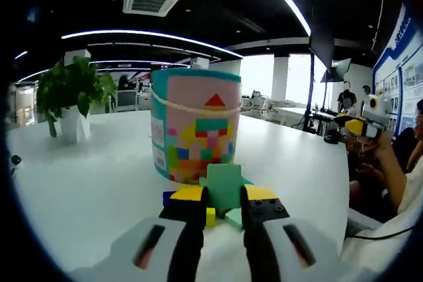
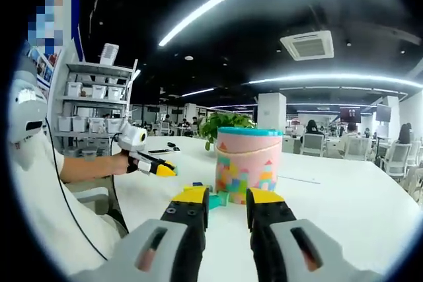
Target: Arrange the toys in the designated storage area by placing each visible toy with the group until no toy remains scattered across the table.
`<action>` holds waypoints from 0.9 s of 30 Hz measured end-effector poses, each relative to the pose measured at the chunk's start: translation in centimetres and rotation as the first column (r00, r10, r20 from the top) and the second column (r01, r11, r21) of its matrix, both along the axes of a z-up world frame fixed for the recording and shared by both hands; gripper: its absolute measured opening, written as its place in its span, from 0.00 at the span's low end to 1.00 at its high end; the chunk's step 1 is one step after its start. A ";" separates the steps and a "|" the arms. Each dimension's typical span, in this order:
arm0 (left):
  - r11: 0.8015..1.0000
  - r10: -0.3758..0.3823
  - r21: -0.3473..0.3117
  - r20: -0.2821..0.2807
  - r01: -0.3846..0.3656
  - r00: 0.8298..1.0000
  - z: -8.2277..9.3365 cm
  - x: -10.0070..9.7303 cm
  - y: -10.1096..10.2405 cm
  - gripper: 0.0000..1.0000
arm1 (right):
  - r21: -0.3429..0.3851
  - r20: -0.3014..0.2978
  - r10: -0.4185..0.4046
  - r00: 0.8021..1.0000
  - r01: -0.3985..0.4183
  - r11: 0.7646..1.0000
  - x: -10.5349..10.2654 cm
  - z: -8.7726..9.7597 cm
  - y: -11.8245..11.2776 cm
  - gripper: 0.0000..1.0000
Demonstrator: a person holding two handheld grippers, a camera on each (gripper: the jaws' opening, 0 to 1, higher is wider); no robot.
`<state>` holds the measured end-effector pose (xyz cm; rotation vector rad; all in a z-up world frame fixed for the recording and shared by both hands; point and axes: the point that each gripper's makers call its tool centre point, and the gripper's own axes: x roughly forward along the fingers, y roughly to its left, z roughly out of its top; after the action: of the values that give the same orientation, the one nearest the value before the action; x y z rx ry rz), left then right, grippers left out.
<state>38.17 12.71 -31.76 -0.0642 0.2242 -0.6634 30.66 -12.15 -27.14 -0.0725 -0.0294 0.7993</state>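
The white desk (image 1: 86, 189) holds a tall pink tub (image 1: 195, 127), upright, w/ small blocks at its foot. Your left gripper (image 1: 223, 212) has its jaws clamped on a green block (image 1: 225, 186), flat face up. Your right gripper (image 2: 227, 204) has jaws apart; a blue-green block (image 2: 218, 197) lies btw its tips, by the tub.

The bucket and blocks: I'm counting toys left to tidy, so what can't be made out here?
- Bucket: contents hidden by its wall, left gripper view.
- Blocks at its base: partly hidden behind the green block and the left gripper fingers.
- Right gripper view: blocks too small, screened by the right gripper.
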 end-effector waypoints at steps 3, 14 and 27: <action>1.000 0.008 0.008 0.037 -0.008 0.999 3.0 1.4 0.6 0.20 | 0.005 0.007 -0.003 1.000 0.003 1.000 -0.1 0.1 -0.1 0.23; 0.997 -0.046 -0.054 0.102 0.052 0.994 11.2 4.6 -1.0 0.20 | 0.019 -0.003 -0.008 1.000 0.009 1.000 -0.1 -0.2 -0.8 0.23; 0.990 -0.142 0.001 0.166 0.143 0.976 16.2 7.9 -2.4 0.20 | 0.015 -0.076 0.002 0.997 -0.001 1.000 -1.5 -0.1 -1.2 0.37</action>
<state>46.08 10.36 -15.53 -0.0030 0.0652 -0.8089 29.16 -13.34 -27.23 -0.0282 0.0365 0.8031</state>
